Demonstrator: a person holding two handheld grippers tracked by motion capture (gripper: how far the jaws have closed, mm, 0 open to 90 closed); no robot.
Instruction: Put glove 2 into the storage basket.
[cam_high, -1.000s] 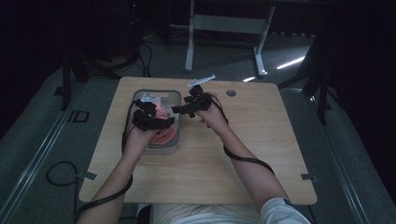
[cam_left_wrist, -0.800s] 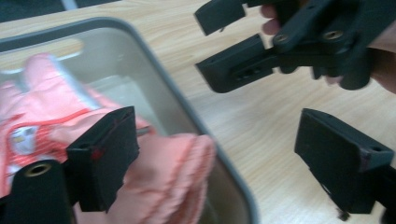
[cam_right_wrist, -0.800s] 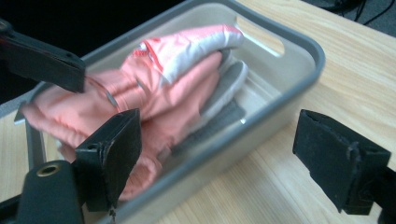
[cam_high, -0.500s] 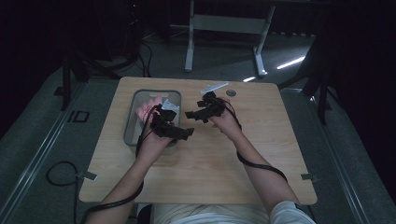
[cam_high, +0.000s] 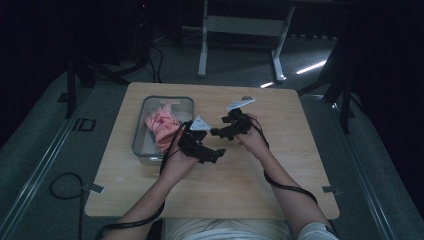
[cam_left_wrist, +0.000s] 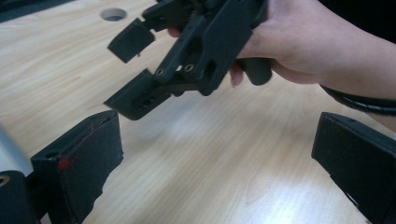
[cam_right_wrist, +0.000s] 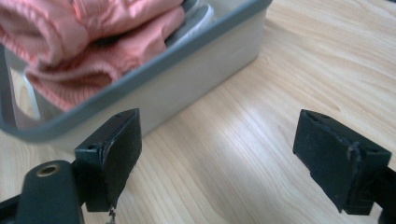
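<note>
L gripper and R gripper both hanging open, empty, w/ cloth lying in bin; recommend withdrawing clear of bin rim.

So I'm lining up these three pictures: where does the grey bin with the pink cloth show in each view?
High view: the grey bin sits left of centre on the table, pink cloth inside, left of both hands.
Left gripper view: not in this picture.
Right gripper view: the bin fills the upper left, pink cloth heaped inside.
Shared landmark: the light wooden tabletop, visible in all three views.
</note>
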